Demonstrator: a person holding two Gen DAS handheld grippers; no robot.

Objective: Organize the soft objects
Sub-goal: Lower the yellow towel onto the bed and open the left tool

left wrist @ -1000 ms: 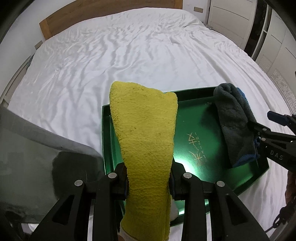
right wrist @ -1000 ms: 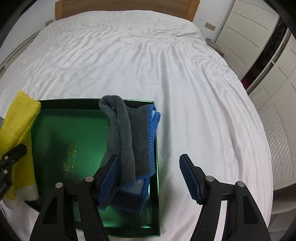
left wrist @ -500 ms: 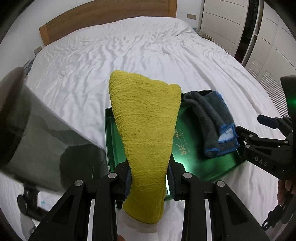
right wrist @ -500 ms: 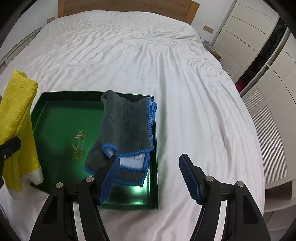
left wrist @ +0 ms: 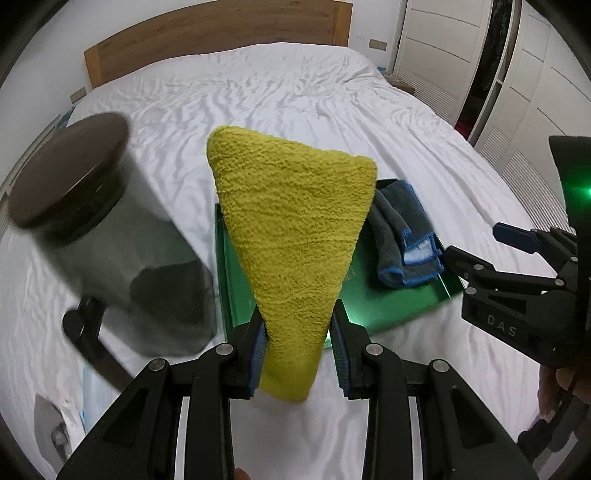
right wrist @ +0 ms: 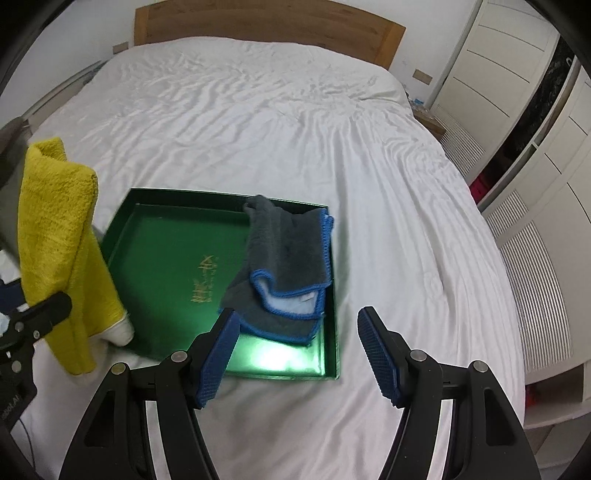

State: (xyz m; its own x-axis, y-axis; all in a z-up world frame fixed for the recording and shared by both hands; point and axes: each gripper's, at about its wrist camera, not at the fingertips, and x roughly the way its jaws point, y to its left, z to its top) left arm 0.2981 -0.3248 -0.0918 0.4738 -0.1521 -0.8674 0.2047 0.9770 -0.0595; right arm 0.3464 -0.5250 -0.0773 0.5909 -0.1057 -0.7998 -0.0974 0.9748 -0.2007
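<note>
My left gripper point(left wrist: 297, 334) is shut on a yellow towel point(left wrist: 295, 236), which stands up between its jaws above the bed; the towel also shows at the left of the right wrist view point(right wrist: 62, 236). A green tray point(right wrist: 170, 266) lies on the white bed. A grey cloth with blue edging point(right wrist: 288, 266) lies folded in the tray's right side, also seen in the left wrist view point(left wrist: 402, 240). My right gripper point(right wrist: 295, 354) is open and empty, above the tray's near right corner.
A blurred dark cylinder on a stand point(left wrist: 92, 229) is close at the left of the left wrist view. The white bed sheet point(right wrist: 295, 129) spreads beyond the tray. A wooden headboard point(right wrist: 266, 26) is at the back, white wardrobe doors point(right wrist: 517, 110) at the right.
Both grippers have pulled back and up from the tray. The yellow towel went up with the left gripper. The grey cloth now lies in the tray, free of the right gripper.
</note>
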